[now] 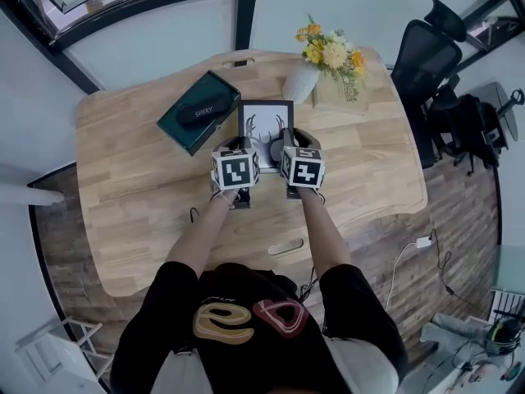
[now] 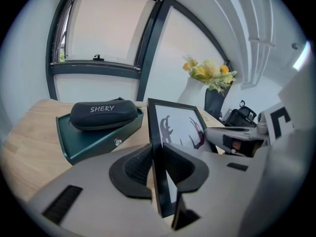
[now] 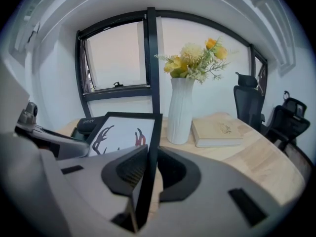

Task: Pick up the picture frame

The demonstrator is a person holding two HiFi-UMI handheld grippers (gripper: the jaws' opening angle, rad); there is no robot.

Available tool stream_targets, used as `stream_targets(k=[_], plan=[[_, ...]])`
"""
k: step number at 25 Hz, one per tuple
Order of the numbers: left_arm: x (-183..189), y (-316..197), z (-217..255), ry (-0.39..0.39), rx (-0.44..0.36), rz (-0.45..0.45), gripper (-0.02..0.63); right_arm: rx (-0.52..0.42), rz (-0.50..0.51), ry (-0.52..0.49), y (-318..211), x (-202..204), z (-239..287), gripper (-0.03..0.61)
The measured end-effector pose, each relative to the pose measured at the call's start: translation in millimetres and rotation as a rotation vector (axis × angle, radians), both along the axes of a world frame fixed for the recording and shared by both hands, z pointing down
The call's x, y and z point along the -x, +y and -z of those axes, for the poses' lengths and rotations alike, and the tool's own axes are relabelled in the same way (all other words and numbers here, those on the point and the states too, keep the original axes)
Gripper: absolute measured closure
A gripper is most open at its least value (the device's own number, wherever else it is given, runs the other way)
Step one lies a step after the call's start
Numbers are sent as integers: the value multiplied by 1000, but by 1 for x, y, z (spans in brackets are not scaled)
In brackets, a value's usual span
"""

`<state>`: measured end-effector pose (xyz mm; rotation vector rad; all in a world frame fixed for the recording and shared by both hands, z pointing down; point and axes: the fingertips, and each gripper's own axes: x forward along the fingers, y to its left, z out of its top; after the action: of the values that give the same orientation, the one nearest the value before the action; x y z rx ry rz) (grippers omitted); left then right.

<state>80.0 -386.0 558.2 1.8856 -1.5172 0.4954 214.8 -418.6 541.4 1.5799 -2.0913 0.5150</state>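
Frame, black, antler print: clamped at both side edges.
Left gripper is closed on the left edge, right gripper on the right, both equally near. Long axis runs away from the person, toward the vase. Seemingly just off the table, though the gap beneath is hidden.
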Motion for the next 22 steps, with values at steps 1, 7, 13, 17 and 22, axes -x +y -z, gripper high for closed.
stream_targets(k=[1, 7, 13, 17, 22], plan=[[1, 2, 4, -1, -12, -4, 534, -7, 0, -2, 3, 1, 4, 508], [9, 13, 29, 6, -80, -10, 534, -49, 0, 4, 18, 8, 28, 506], [18, 32, 52, 9, -128, -49, 534, -90, -6, -7, 37, 17, 52, 506], [21, 42, 64, 22, -153, -48, 534, -120, -13, -1, 50, 20, 66, 506], [23, 56, 83, 21, -202, -56, 534, -164, -31, -1, 66, 21, 85, 506]])
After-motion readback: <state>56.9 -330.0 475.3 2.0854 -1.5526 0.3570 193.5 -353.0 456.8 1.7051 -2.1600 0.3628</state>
